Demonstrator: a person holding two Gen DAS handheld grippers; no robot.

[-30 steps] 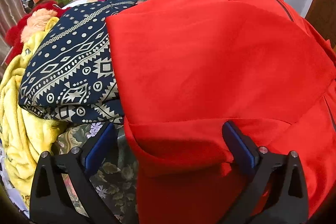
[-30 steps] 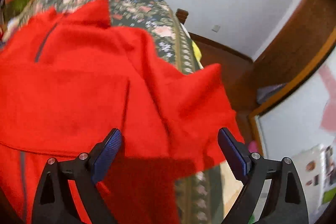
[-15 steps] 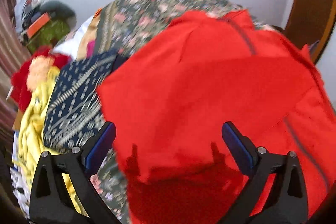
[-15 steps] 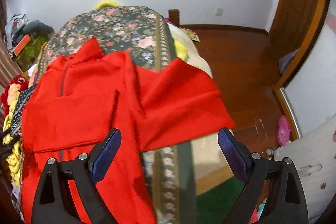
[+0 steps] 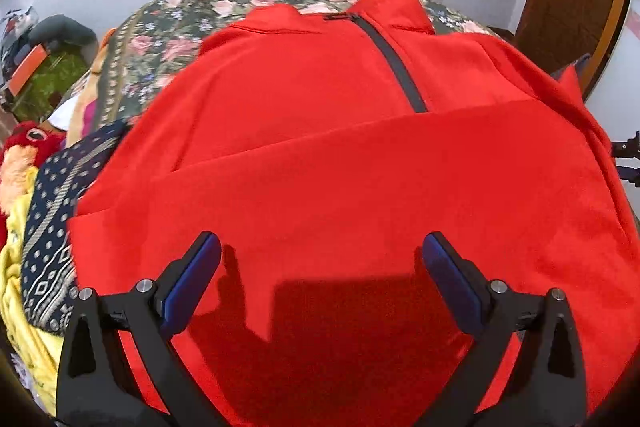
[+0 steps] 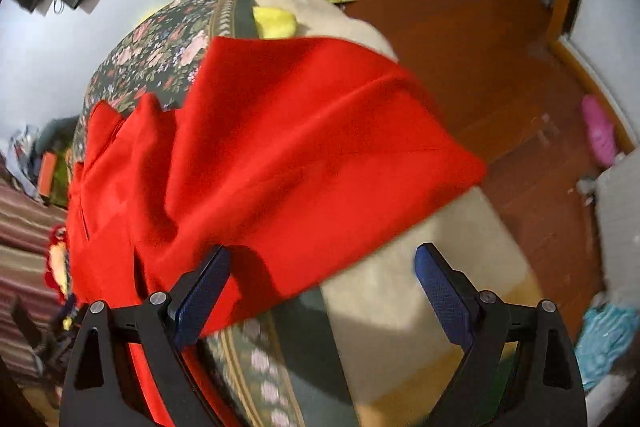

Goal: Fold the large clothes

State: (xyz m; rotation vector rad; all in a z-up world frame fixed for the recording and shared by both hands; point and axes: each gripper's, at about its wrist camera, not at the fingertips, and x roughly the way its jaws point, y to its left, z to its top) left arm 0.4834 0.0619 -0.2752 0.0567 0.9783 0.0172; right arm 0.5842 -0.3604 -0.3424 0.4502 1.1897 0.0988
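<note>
Both grippers, left [image 5: 320,269] and right [image 6: 322,281], have pulled back, jaws released and empty; jacket [image 5: 340,163] has one sleeve folded, the next awaits.

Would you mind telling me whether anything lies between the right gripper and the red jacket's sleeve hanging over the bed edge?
Nothing visible does. The right gripper is open just above the sleeve, which drapes bare over the bed edge, with no other cloth on it.

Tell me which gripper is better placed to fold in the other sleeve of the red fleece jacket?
Probably right. The right gripper is open beside the unfolded sleeve that hangs off the floral bed cover. The left gripper, also open, faces the red fleece jacket where one sleeve already lies folded across.
</note>
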